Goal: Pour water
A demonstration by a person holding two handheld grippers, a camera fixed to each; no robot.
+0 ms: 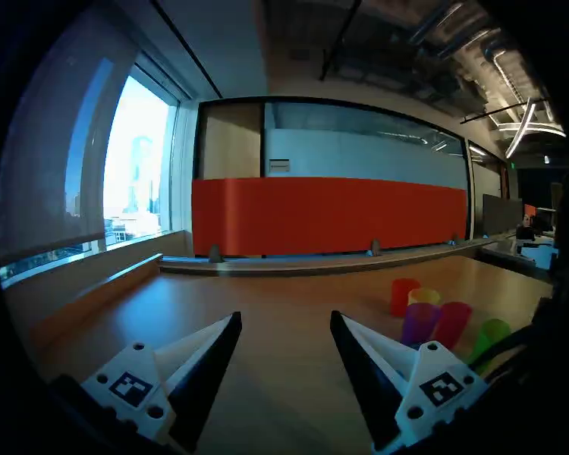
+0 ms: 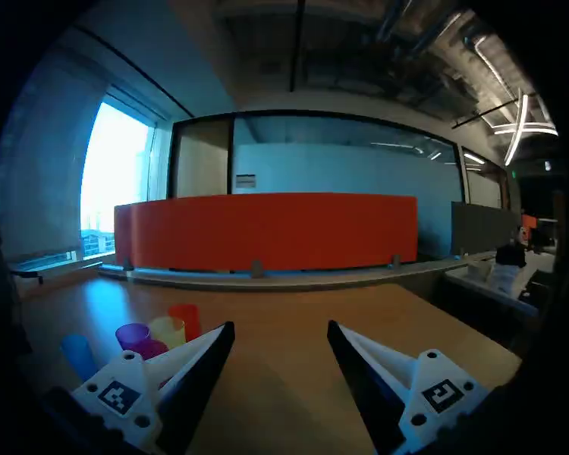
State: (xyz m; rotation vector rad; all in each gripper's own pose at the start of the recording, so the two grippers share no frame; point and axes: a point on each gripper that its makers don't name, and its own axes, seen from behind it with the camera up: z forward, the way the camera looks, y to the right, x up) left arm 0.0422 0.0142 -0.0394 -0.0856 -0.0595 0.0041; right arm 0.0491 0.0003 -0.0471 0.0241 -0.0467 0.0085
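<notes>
Wooden worktop point(image 1: 284, 296), in the left gripper view upright plastic cups clustered at four o'clock, red cup point(image 1: 403, 296), yellow cup point(image 1: 425, 296), purple cup point(image 1: 419, 323), pink cup point(image 1: 453, 324), green cup point(image 1: 491, 337), in the right gripper view a blue cup point(image 2: 78, 355) seen at eight o'clock

the table point(image 1: 300, 296) is warm wood-brown. in the left gripper view the cups on it are a red cup point(image 1: 403, 294), a yellow cup point(image 1: 425, 296), a purple cup point(image 1: 419, 322), a pink cup point(image 1: 453, 322) and a green cup point(image 1: 491, 334). the right gripper view also has a blue cup point(image 2: 78, 355). the divider point(image 1: 322, 216) behind is plain orange-red. the left gripper point(image 1: 285, 315) and the right gripper point(image 2: 281, 326) have black fingers on white bases with black-and-white square markers.
</notes>
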